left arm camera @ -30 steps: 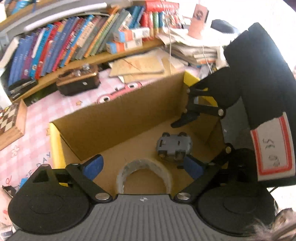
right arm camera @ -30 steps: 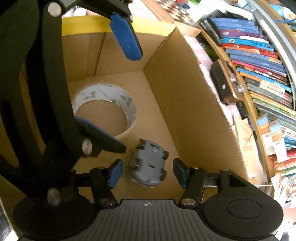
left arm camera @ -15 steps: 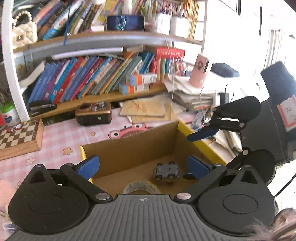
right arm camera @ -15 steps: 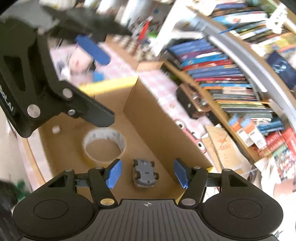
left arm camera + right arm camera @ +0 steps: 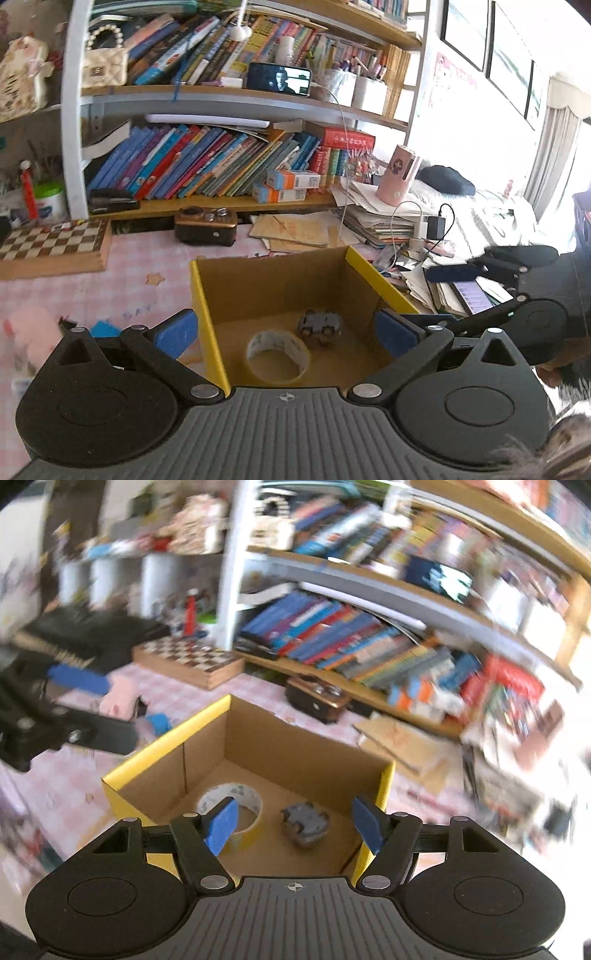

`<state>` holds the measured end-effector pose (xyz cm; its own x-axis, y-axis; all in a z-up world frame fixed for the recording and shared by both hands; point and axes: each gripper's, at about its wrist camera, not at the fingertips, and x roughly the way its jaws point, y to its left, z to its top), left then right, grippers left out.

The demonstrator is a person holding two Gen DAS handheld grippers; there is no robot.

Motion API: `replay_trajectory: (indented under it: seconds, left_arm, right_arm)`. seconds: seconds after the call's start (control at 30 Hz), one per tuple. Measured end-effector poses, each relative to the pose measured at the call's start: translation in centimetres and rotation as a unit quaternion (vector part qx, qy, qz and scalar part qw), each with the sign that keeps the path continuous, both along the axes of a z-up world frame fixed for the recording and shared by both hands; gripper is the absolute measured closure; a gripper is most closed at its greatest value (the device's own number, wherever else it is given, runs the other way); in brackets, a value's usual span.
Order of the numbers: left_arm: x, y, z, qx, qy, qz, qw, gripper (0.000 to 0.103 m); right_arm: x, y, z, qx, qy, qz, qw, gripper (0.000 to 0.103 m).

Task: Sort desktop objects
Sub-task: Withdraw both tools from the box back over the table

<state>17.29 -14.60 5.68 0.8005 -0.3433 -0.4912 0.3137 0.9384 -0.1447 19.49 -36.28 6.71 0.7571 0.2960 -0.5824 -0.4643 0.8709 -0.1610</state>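
Now that both hand-held grippers have pulled up, left hand-held gripper (image 5: 284, 328) wide open, right hand-held gripper (image 5: 295, 825) just opened, empty, toy car (image 5: 319, 326) and tape roll (image 5: 277, 354) sit in the cardboard box (image 5: 207, 314).

One box (image 5: 273, 291), one tape roll (image 5: 277, 355), one toy car (image 5: 319, 325)

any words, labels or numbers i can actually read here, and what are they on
"DAY": faint letters printed on the pink checked table cover, the only text that reads.
Book spines on the shelf: print there, too small to read.
Red book: gold lettering, too small to read.
Orange and white boxes: labels too small.
Cardboard box, tape roll, toy car: no text visible.
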Motion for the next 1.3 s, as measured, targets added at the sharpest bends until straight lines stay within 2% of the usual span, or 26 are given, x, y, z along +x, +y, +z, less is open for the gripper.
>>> replay_trajectory:
  seconds: [0.2, 0.37, 0.5, 0.8, 1.1, 1.3]
  left_arm:
    - [-2.9, 2.7, -1.2, 0.013, -0.009, 0.027, 0.9995, 0.000]
    - [-4.6, 5.5, -2.4, 0.014, 0.007, 0.048, 0.9987, 0.000]
    - [-6.0, 7.4, -3.4, 0.009, 0.020, 0.056, 0.9982, 0.000]
    - [-9.0, 10.2, -5.0, 0.017, 0.036, 0.050, 0.9980, 0.000]
    - [-11.2, 12.9, -6.1, 0.030, 0.052, 0.043, 0.9973, 0.000]
    - [-12.6, 14.7, -6.6, 0.031, 0.059, 0.039, 0.9970, 0.000]
  right_arm:
    - [-2.6, -0.7, -1.0, 0.056, 0.004, -0.099, 0.993, 0.033]
    - [-5.0, -0.8, -2.1, 0.105, 0.012, -0.185, 0.977, 0.032]
    - [-6.8, 0.6, -3.2, 0.117, 0.027, -0.223, 0.967, 0.028]
    - [-10.5, 4.2, -5.2, 0.126, 0.061, -0.266, 0.954, 0.028]
    - [-13.3, 8.1, -5.9, 0.117, 0.072, -0.260, 0.956, 0.028]
    - [-14.7, 11.3, -6.4, 0.104, 0.080, -0.233, 0.964, 0.028]
